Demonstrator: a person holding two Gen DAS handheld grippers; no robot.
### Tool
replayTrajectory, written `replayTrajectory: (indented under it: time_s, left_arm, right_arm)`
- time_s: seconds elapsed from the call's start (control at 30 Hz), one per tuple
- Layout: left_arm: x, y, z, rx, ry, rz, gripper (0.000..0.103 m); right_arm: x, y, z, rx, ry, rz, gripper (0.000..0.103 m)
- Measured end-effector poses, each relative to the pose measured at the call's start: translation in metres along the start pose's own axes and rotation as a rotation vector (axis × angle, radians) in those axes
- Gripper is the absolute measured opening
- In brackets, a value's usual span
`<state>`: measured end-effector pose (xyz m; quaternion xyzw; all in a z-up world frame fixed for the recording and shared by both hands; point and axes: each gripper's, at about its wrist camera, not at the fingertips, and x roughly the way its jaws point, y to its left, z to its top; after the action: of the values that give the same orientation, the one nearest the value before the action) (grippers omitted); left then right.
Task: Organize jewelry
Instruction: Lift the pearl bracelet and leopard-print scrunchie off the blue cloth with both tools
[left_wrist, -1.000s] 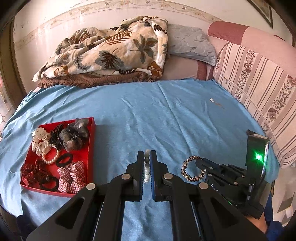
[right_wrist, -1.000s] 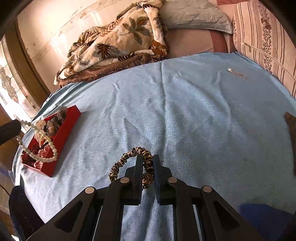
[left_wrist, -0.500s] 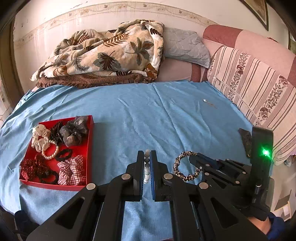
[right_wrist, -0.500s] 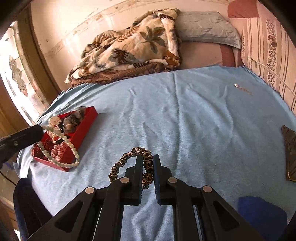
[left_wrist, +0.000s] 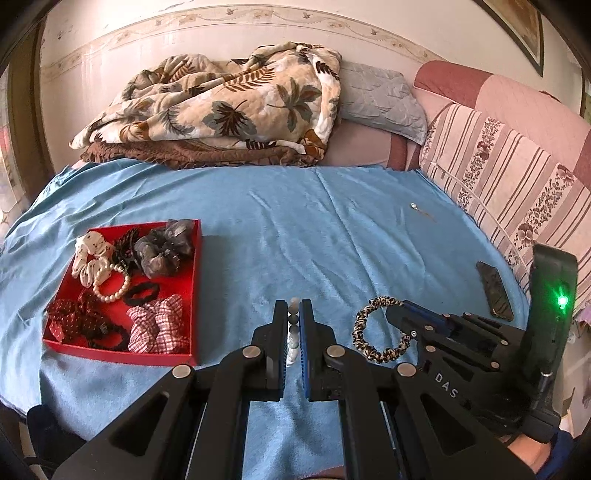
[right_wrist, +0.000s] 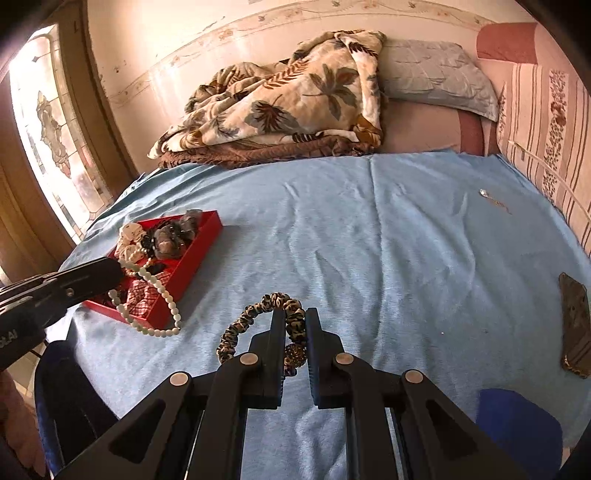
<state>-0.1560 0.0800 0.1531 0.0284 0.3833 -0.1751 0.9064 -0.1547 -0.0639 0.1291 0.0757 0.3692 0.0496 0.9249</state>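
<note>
Nearest the left wrist camera, the left hand-held gripper (left_wrist: 294, 314) is clamped on a white bead necklace (left_wrist: 293, 334), whose beads show in a short column in the narrow gap between its blue-padded fingers. From the right wrist camera the same necklace (right_wrist: 151, 299) hangs below that gripper (right_wrist: 110, 267) in a long loop, dangling in front of the near corner of the red tray.

The right hand-held gripper (right_wrist: 295, 319) is closed on a leopard-print scrunchie (right_wrist: 258, 317), pinching one side of the ring while the rest arcs out to the left above the blue bed sheet (right_wrist: 406, 258). In the left view the scrunchie (left_wrist: 380, 330) hangs as an open ring from the tip of the right gripper (left_wrist: 400, 310).

Further out on the left of the sheet lies the red tray (left_wrist: 195, 295). It holds a red checked scrunchie (left_wrist: 159, 326), a black hair tie (left_wrist: 141, 292), a pearl bracelet (left_wrist: 110, 282), a white scrunchie (left_wrist: 88, 258), a grey gauzy scrunchie (left_wrist: 164, 247) and a dark red dotted scrunchie (left_wrist: 74, 317).

To the right a dark phone (left_wrist: 494, 290) lies near the sheet's edge. Beyond it, well apart, a small hairpin (left_wrist: 419, 209) rests on the sheet. At the far end a leaf-patterned quilt (left_wrist: 229, 99) is heaped against the wall beside a grey pillow (left_wrist: 380, 99).
</note>
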Motion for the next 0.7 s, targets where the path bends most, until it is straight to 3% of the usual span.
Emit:
replayTrajectory:
  time_s: [0.7]
  left_arm:
    - [-0.040,0.018,-0.017,-0.045,-0.065,0.045,0.006]
  right_arm:
    - [-0.029,0.039,-0.006,-0.095,-0.046,0.050,0.012]
